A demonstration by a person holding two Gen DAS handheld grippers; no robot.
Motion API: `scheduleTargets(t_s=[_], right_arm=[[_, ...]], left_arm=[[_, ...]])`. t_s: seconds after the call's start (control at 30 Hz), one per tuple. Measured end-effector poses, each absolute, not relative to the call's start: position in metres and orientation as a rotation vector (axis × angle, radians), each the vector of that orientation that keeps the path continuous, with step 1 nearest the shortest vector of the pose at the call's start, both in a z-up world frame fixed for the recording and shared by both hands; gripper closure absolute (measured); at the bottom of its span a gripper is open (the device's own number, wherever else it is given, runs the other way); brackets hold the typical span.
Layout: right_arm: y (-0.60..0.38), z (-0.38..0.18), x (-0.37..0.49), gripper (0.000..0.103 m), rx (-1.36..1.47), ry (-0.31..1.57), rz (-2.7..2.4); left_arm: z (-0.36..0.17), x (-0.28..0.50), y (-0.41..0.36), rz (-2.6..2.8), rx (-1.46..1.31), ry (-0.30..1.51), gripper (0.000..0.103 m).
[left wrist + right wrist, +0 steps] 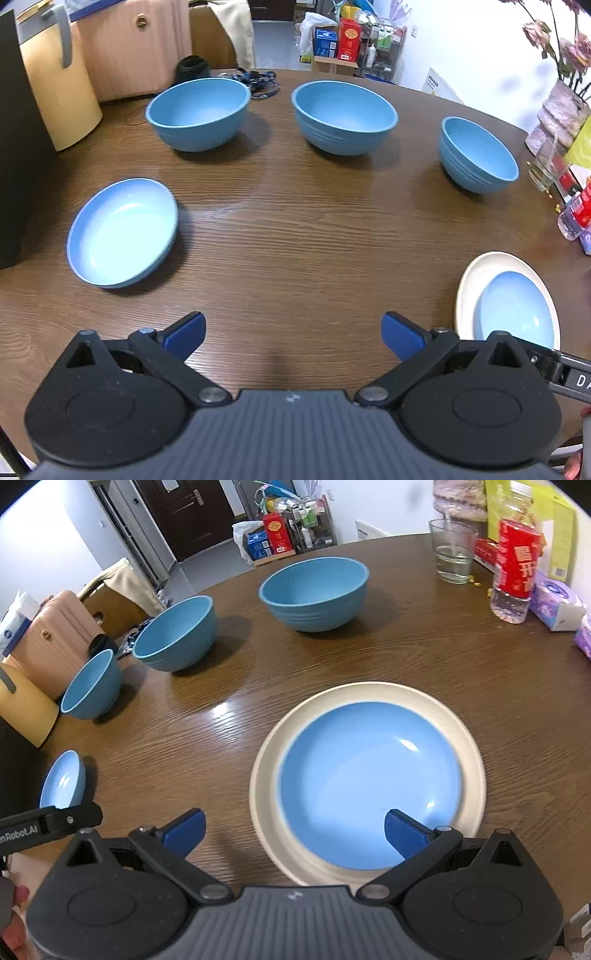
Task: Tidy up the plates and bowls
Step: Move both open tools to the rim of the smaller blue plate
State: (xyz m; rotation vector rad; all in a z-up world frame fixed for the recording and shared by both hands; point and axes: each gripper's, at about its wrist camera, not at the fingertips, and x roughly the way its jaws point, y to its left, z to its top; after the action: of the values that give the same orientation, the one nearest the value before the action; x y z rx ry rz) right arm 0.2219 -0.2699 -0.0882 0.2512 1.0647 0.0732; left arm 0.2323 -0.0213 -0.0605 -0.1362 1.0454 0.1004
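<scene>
Sitting in cream plate point(469, 734): blue plate point(369, 782); 3 bowls empty.

A round, dark wood-grain counter point(295, 236) carries three deep blue bowls point(199, 112) point(343, 116) point(478, 155) in a row at the far side. Nearer, a shallow blue dish point(122, 232) sits to the left and a cream plate point(469, 738) to the right. A glass point(452, 552), a red-labelled bottle point(515, 561) and tissue packs point(557, 605) crowd the right edge.
</scene>
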Motion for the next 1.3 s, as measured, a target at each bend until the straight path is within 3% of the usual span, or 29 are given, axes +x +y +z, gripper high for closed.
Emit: scheduleTargets(t_s=[1.3], right_arm=[[-0.091, -0.107, 0.24, 0.0, 0.142, 1.166, 0.113]], left_arm=[[-0.071, 0.227, 0.176, 0.223, -0.246, 1.049, 0.0]])
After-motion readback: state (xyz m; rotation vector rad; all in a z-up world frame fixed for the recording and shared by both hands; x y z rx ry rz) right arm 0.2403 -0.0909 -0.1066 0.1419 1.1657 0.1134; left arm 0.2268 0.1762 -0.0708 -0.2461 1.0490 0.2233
